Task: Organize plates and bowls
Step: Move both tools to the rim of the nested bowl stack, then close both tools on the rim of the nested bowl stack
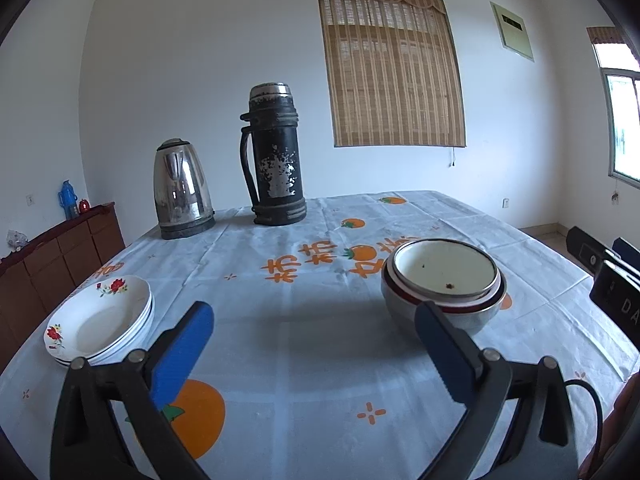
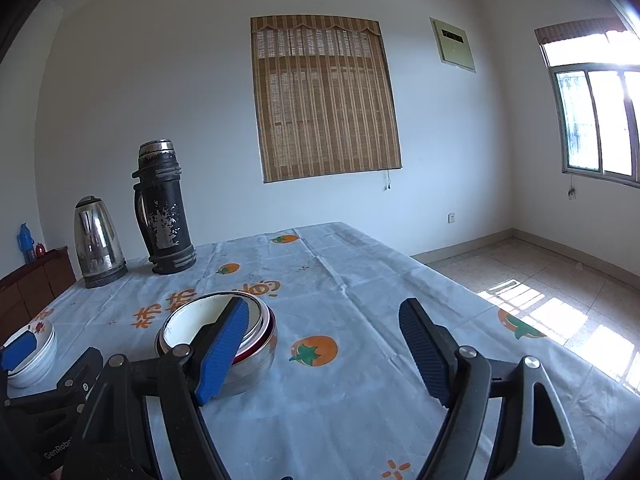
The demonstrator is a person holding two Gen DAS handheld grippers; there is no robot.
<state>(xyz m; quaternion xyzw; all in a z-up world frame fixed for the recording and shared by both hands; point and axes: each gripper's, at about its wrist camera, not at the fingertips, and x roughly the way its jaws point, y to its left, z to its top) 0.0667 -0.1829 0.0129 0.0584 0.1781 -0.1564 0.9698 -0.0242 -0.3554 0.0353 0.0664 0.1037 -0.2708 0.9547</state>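
Observation:
A stack of white plates with red flowers (image 1: 102, 316) sits at the table's left edge. A stack of nested bowls (image 1: 443, 280), metal outside and cream inside, stands right of centre. My left gripper (image 1: 314, 322) is open and empty, above the cloth between the two stacks. In the right wrist view my right gripper (image 2: 324, 320) is open and empty, with the bowls (image 2: 216, 330) just behind its left finger (image 2: 224, 350). The plates (image 2: 34, 354) show at far left there, behind the left gripper's blue pad (image 2: 18, 350).
A steel kettle (image 1: 182, 190) and a tall black flask (image 1: 274, 156) stand at the table's far side. The table wears a pale cloth with orange fruit prints (image 1: 280, 344). A brown cabinet (image 1: 48, 268) stands to the left. Tiled floor (image 2: 560, 292) lies to the right.

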